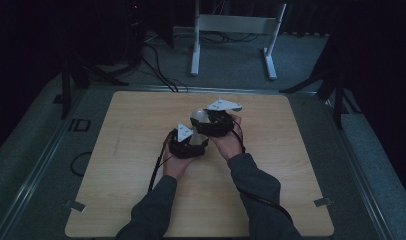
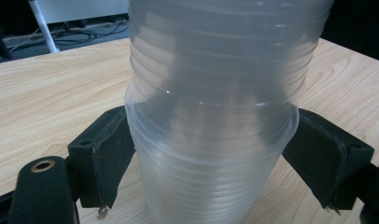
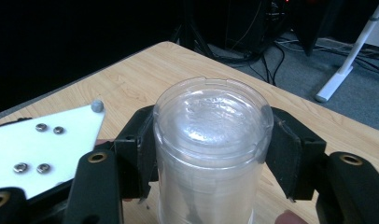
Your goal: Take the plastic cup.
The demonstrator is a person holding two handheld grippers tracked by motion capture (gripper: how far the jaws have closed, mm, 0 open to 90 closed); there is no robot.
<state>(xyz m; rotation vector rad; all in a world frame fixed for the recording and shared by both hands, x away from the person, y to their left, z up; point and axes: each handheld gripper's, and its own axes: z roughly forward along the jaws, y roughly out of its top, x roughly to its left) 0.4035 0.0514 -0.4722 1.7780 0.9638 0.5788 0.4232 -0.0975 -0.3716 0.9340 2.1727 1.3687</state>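
Right up close, my left gripper (image 2: pixel 211 186) has its jaws squeezed on the lower part of a stack of clear plastic cups (image 2: pixel 215 116), and my right gripper (image 3: pixel 211 154) is clamped on the top cup (image 3: pixel 213 140), upside down, bottom facing up. The stack sits mid-table (image 1: pixel 126 150), held between both hands, so I'd say the grab is done and pulling that top cup free is what's left. Nothing's really in the way: just a white stand (image 1: pixel 236 30) and cables (image 1: pixel 161 70) on the floor behind.
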